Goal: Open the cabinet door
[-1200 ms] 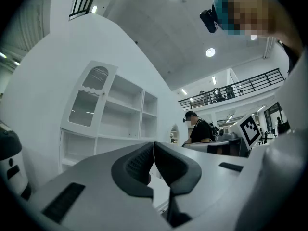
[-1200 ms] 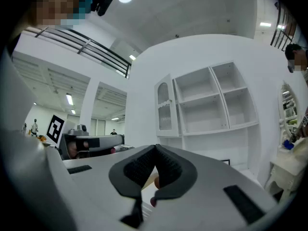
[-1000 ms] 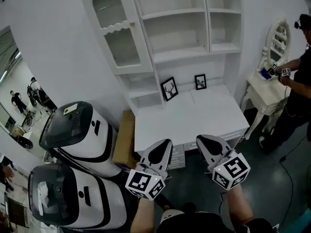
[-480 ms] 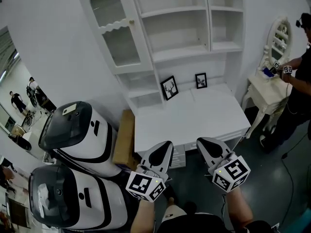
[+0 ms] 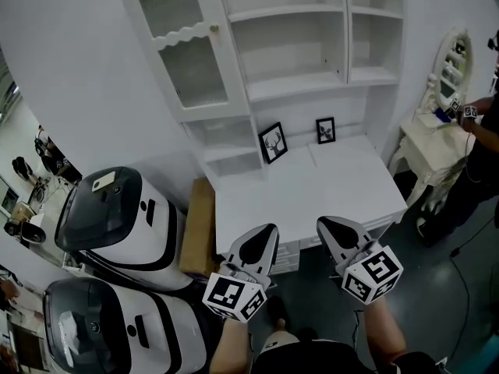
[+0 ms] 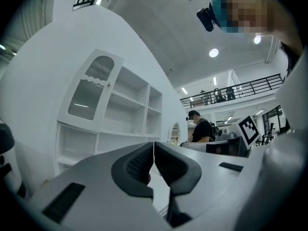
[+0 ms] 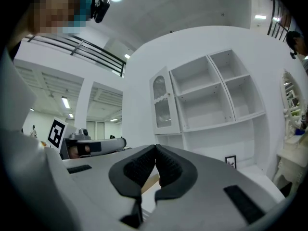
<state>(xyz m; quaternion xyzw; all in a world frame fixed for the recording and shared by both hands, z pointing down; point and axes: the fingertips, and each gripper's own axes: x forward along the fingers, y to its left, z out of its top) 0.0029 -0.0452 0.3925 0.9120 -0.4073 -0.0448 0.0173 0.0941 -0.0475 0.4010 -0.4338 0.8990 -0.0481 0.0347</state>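
Head view: the cabinet door (image 5: pixel 185 53) sits larger at far left, above the table (image 5: pixel 312 185). The left gripper (image 5: pixel 270 228) and right gripper (image 5: pixel 321 222) have edged nearer but remain well short of it.

Left gripper view: the fingers (image 6: pixel 137 163) are together and hold nothing.

Right gripper view: the fingers (image 7: pixel 169 167) are likewise together, so the reach has barely begun.

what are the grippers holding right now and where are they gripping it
Nothing is held. The left gripper and the right gripper each have their jaws closed together with nothing between them, and neither touches the cabinet door.
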